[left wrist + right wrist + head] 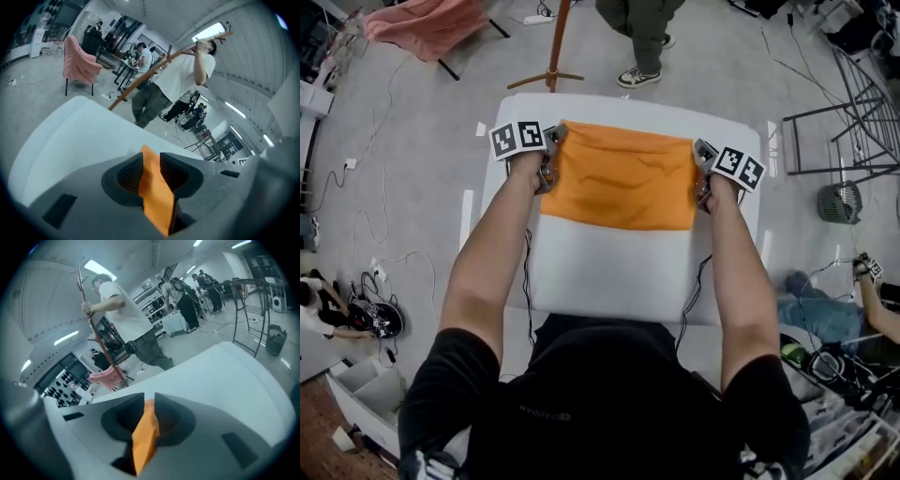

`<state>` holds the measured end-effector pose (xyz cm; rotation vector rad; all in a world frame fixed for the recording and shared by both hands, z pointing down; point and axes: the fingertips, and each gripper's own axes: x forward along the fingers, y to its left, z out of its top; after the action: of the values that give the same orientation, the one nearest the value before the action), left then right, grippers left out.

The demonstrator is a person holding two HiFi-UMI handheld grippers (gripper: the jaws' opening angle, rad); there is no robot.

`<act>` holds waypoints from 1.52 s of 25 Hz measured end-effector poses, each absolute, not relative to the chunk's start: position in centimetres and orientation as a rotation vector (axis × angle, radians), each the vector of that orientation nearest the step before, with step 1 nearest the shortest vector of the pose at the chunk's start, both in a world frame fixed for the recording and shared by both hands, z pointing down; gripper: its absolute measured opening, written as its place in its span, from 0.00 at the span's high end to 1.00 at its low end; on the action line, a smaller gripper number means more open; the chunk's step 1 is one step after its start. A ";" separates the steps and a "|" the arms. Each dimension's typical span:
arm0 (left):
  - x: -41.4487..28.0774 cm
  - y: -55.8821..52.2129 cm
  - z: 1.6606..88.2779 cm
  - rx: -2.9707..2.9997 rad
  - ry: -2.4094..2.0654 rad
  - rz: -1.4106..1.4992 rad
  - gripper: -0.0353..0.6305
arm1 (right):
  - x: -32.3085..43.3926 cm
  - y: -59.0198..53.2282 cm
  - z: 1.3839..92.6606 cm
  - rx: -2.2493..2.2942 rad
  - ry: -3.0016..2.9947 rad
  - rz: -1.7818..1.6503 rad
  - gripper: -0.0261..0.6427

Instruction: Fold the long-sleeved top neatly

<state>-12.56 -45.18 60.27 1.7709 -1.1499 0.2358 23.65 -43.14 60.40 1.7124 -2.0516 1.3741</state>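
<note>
The person's arms reach to the folded top. The left gripper stands slack around its left edge, while the right gripper pinches its right edge. This fold looks laid, so letting go cleanly seems next.

A grey floor strewn with cables surrounds the white surface, with a pink-draped chair far left, a metal rack right, and strip lights overhead.
</note>
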 end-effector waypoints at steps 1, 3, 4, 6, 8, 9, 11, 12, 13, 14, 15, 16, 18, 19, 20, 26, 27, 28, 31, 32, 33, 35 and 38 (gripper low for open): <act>-12.8 -45.3 59.9 1.794 -1.162 0.247 0.79 | 23.7 -43.1 60.0 1.718 -2.051 1.333 0.85; -13.3 -45.4 58.9 1.837 -1.184 0.267 0.79 | 23.8 -42.7 58.9 1.731 -2.061 1.262 0.85; -13.4 -45.4 58.3 1.857 -1.189 0.273 0.79 | 23.8 -42.6 58.3 1.735 -2.072 1.232 0.86; -13.4 -45.1 57.3 1.899 -1.199 0.291 0.79 | 23.6 -42.2 57.0 1.732 -2.107 1.180 0.87; -13.5 -44.3 56.3 1.950 -1.214 0.324 0.79 | 22.9 -41.3 55.5 1.718 -2.158 1.127 0.91; -13.6 -43.7 55.7 1.982 -1.223 0.345 0.79 | 22.4 -40.5 54.6 1.710 -2.183 1.095 0.92; -13.6 -42.3 54.4 2.052 -1.232 0.380 0.79 | 21.4 -38.7 53.1 1.697 -2.221 1.020 0.94; -13.6 -41.6 53.8 2.086 -1.232 0.393 0.79 | 20.9 -37.7 52.4 1.692 -2.234 0.984 0.95; -13.5 -40.9 53.1 2.118 -1.229 0.403 0.80 | 20.4 -36.7 51.8 1.687 -2.247 0.949 0.95; -13.5 -40.1 52.5 2.148 -1.224 0.410 0.83 | 19.8 -35.6 51.1 1.682 -2.261 0.916 0.95; -13.4 -39.3 51.8 2.175 -1.218 0.416 0.86 | 19.2 -34.5 50.4 1.677 -2.276 0.884 0.95; -13.3 -38.4 51.2 2.200 -1.209 0.423 0.90 | 18.5 -33.5 49.7 1.672 -2.290 0.856 0.95; -12.9 -36.6 50.2 2.246 -1.183 0.439 0.93 | 17.2 -31.3 48.4 1.662 -2.318 0.813 0.95; -12.7 -35.5 49.8 2.270 -1.167 0.448 0.93 | 16.6 -30.2 48.0 1.659 -2.331 0.799 0.95; -12.5 -34.5 49.3 2.298 -1.149 0.458 0.94 | 16.0 -29.1 47.6 1.661 -2.341 0.787 0.95; -13.0 -28.0 48.3 2.406 -1.051 0.491 0.94 | 12.7 -22.6 47.4 1.711 -2.344 0.782 0.95; -13.2 -27.2 48.4 2.406 -1.036 0.487 0.94 | 12.4 -21.6 47.6 1.724 -2.340 0.795 0.95; -13.4 -26.4 48.5 2.406 -1.020 0.484 0.94 | 12.0 -20.6 47.7 1.738 -2.336 0.809 0.95; -14.0 -24.2 48.7 2.421 -0.988 0.499 0.94 | 10.9 -18.1 48.0 1.767 -2.325 0.836 0.95; -14.0 -23.5 48.8 2.433 -0.979 0.511 0.94 | 10.9 -17.4 48.2 1.775 -2.317 0.841 0.95; -13.8 -22.8 48.8 2.448 -0.966 0.524 0.94 | 11.0 -16.8 48.5 1.784 -2.306 0.845 0.95; -13.4 -21.5 48.8 2.479 -0.936 0.543 0.94 | 11.5 -15.8 49.0 1.804 -2.283 0.853 0.95; -13.1 -20.0 48.8 2.508 -0.912 0.561 0.94 | 12.6 -15.5 49.4 1.833 -2.255 0.848 0.95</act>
<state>-13.07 -20.01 48.80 2.5083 -0.9119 0.5614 12.60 -15.45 49.36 1.8332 -2.2553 0.8479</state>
